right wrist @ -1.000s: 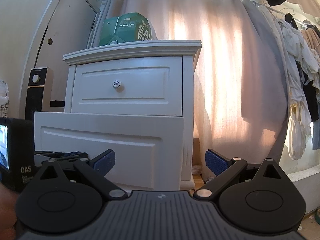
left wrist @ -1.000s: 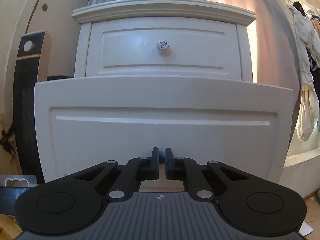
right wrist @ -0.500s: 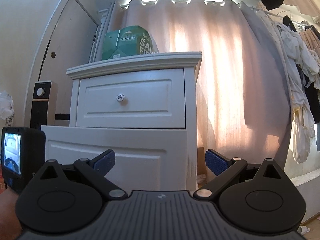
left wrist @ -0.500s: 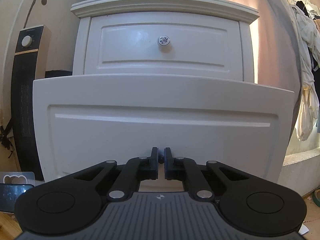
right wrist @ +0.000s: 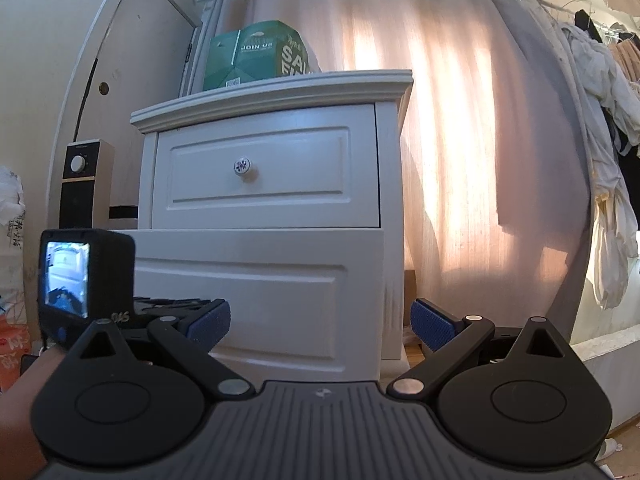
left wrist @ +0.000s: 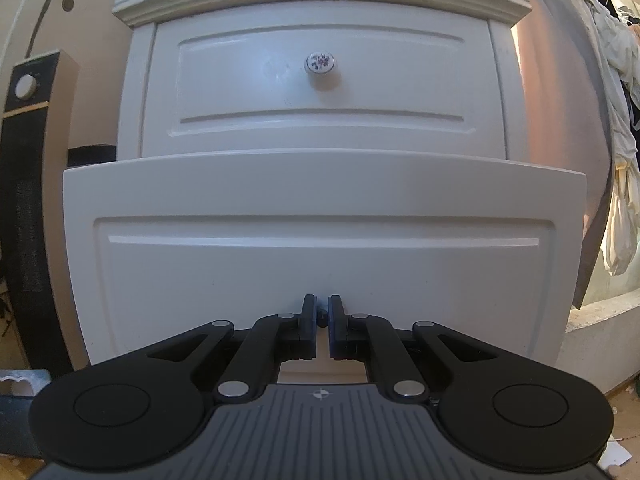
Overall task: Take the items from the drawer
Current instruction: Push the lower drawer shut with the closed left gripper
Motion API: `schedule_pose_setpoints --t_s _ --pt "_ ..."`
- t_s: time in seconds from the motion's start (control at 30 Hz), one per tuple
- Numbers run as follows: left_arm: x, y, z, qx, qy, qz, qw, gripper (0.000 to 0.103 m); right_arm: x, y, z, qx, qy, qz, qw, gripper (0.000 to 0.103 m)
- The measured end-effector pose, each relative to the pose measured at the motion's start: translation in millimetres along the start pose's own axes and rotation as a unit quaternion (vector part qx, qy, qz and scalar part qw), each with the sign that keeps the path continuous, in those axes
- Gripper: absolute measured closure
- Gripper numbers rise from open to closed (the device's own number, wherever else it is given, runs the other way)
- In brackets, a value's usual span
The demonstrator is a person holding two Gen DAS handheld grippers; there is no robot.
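Observation:
The white nightstand's lower drawer (left wrist: 320,200) stands pulled out a little, and its front fills the left wrist view. My left gripper (left wrist: 322,312) is shut on that drawer's small knob, which is almost hidden between the fingers. The drawer's inside and any items are hidden behind the front. In the right wrist view the same drawer front (right wrist: 260,280) is left of centre. My right gripper (right wrist: 320,320) hangs open before its right corner, holding nothing. The left gripper's camera block (right wrist: 80,276) shows at the left, with a hand (right wrist: 20,400) below it.
The upper drawer (left wrist: 320,92) is closed, with a round patterned knob (left wrist: 320,62). A green box (right wrist: 256,54) sits on the nightstand. A tall black and beige appliance (right wrist: 82,184) stands to its left. A curtain (right wrist: 460,160) and hanging clothes (right wrist: 600,160) are to the right.
The left gripper has kept its grip on the knob, and the nightstand body now looks larger and nearer behind the drawer front. The right gripper's view has sunk lower; it stays open.

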State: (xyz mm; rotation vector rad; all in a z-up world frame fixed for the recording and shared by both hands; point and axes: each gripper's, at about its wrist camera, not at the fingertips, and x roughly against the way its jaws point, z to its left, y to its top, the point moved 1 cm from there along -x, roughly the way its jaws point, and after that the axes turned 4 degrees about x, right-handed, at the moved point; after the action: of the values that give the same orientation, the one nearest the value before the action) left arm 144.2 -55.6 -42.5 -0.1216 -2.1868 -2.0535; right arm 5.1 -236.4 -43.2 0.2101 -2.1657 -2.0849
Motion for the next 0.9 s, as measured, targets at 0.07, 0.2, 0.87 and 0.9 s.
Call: schedule_pose_setpoints --t_s 0.07,0.2,0.87,0.9 --pt "-9.4 1.6 -0.9 -0.002 0.001 0.000 1.0000 0.099 -4.3 -1.5 -1.4 0.001 -0.001 0.001 1.000 0.000" --pt "-28.5 4.4 -3.5 -0.005 0.005 0.000 1.0000 0.099 -13.1 -5.1 -6.6 -0.002 -0.005 0.007 1.000 0.000" --pt "-87.3 14.9 -10.2 -0.005 0.018 0.001 0.9998 0.099 -45.5 -18.7 -14.2 -0.004 -0.012 0.026 1.000 0.000" --pt "-89.1 15.5 -10.6 -0.004 0.019 0.002 0.9998 0.099 -46.2 -18.8 -13.8 -0.004 -0.012 0.027 1.000 0.000"
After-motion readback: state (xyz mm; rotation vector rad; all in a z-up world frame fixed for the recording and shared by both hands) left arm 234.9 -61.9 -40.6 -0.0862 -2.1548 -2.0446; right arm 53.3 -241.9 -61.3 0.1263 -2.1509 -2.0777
